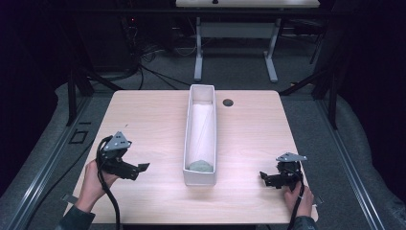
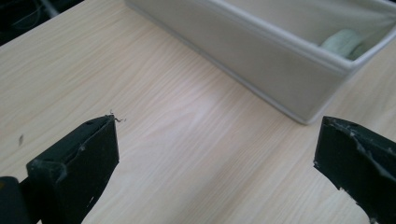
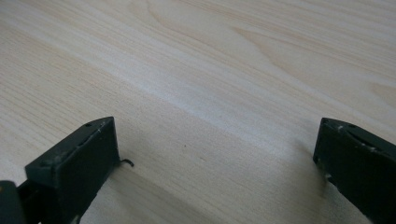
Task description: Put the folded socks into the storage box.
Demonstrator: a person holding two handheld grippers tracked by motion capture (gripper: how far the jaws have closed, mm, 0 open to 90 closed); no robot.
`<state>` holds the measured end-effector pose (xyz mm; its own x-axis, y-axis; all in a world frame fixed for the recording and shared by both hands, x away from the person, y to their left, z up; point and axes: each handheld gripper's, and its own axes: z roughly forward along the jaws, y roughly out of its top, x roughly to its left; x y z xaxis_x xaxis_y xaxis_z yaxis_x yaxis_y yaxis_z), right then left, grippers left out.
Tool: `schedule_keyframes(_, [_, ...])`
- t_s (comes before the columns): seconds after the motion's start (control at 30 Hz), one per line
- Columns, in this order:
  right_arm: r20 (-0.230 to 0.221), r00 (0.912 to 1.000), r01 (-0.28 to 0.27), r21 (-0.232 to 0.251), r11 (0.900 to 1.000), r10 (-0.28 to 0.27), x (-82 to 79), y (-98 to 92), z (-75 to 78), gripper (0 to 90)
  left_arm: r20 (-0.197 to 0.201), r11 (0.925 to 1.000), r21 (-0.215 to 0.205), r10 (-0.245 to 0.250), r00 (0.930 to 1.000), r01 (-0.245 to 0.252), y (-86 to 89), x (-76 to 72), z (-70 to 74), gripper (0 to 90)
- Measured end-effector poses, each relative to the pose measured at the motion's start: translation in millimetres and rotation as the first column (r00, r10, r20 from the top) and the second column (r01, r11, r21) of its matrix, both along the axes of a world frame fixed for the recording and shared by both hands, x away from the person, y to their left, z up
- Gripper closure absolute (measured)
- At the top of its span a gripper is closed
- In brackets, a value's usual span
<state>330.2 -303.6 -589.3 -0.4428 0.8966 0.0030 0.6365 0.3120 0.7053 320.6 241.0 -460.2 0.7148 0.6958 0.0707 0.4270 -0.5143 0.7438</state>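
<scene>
A long white box [image 1: 200, 139] stands lengthwise in the middle of the wooden table [image 1: 158, 120]. A pale green lump [image 1: 200, 166] lies at its near end. The left gripper view has the box [image 2: 261, 60] ahead and to the right, with the green lump [image 2: 341, 43] inside. My left gripper [image 1: 139, 171] is held open above the table, left of the box, pointing toward it; its jaws [image 2: 215, 154] are wide apart with nothing between. My right gripper [image 1: 266, 178] sits open near the table's front right, its jaws [image 3: 215, 158] spread over bare wood.
A small dark round grommet [image 1: 228, 102] sits in the table top at the back, right of the box. Beyond the table are cables on the floor [image 1: 143, 72] and another desk's white legs [image 1: 198, 52]. A black frame [image 1: 72, 91] flanks the left.
</scene>
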Motion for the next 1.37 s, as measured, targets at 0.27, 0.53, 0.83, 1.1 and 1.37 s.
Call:
schedule_keyframes(0.27, [0.000, 1.0000, 0.001, -0.001, 1.000, -0.001, 0.0, 0.1, 0.0, 0.0, 0.002, 0.9951, -0.038, 0.091, 0.9958, -0.091, 23.4, -13.1, -31.1, 0.0])
schedule_keyframes(0.53, [0.000, 1.0000, 0.000, 0.000, 1.000, 0.000, 0.0, 0.0, 0.0, 0.0, -0.039, 0.9871, -0.035, 0.155, 0.9871, -0.157, 31.6, -21.4, -71.3, 0.0])
schedule_keyframes(0.83, [0.002, 1.0000, 0.001, -0.003, 1.000, -0.001, 0.0, -0.1, 0.0, 0.0, -0.064, 0.9762, -0.027, 0.213, 0.9749, -0.215, 37.5, -19.1, -107.9, 0.0])
schedule_keyframes(1.1, [0.002, 1.0000, 0.001, -0.003, 1.000, -0.001, 0.0, -0.1, -0.1, 0.0, -0.051, 0.9647, -0.013, 0.262, 0.9637, -0.263, 36.3, -19.8, -126.9, 0.0])
schedule_keyframes(1.37, [0.002, 1.0000, 0.001, -0.004, 1.000, -0.001, -0.1, -0.2, 0.0, 0.0, -0.048, 0.9563, 0.007, 0.292, 0.9551, -0.292, 33.4, -22.2, -131.3, 0.0])
